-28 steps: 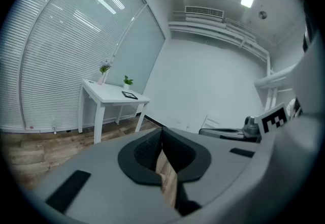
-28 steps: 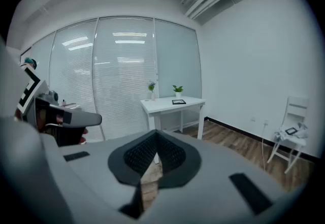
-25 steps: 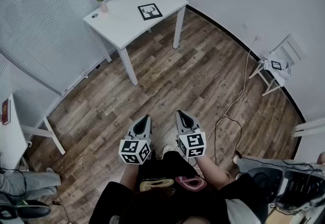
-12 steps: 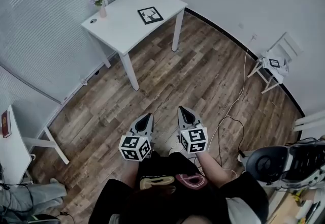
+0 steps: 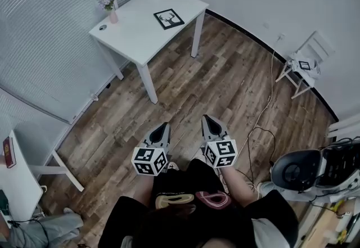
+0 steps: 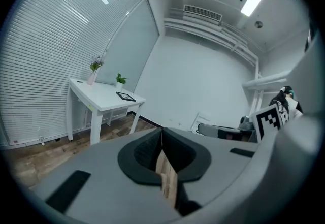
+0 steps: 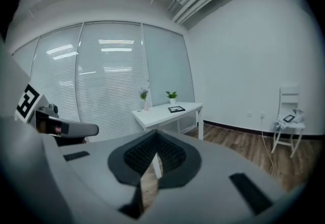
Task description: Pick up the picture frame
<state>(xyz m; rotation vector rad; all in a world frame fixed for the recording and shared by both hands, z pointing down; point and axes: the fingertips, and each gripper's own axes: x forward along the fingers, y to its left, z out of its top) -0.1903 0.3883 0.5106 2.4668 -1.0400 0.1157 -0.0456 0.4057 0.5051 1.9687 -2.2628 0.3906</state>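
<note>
Approach step; left gripper (image 5: 162,127) and right gripper (image 5: 207,120) jaws closed, empty, well apart from frame (image 5: 169,18) on desk (image 5: 132,30); next: close in, open jaws.

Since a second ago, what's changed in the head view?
The person has edged toward the white table; it and the picture frame sit slightly lower in the head view. Nothing taken or let go. The left claw and right claw stay shut and empty, side by side over the floor; the frame still lies flat on the table.

floor (image 5: 225,89): wood planks, worn matt | table (image 5: 135,27): smooth white | blinds (image 5: 39,33): slatted
</note>
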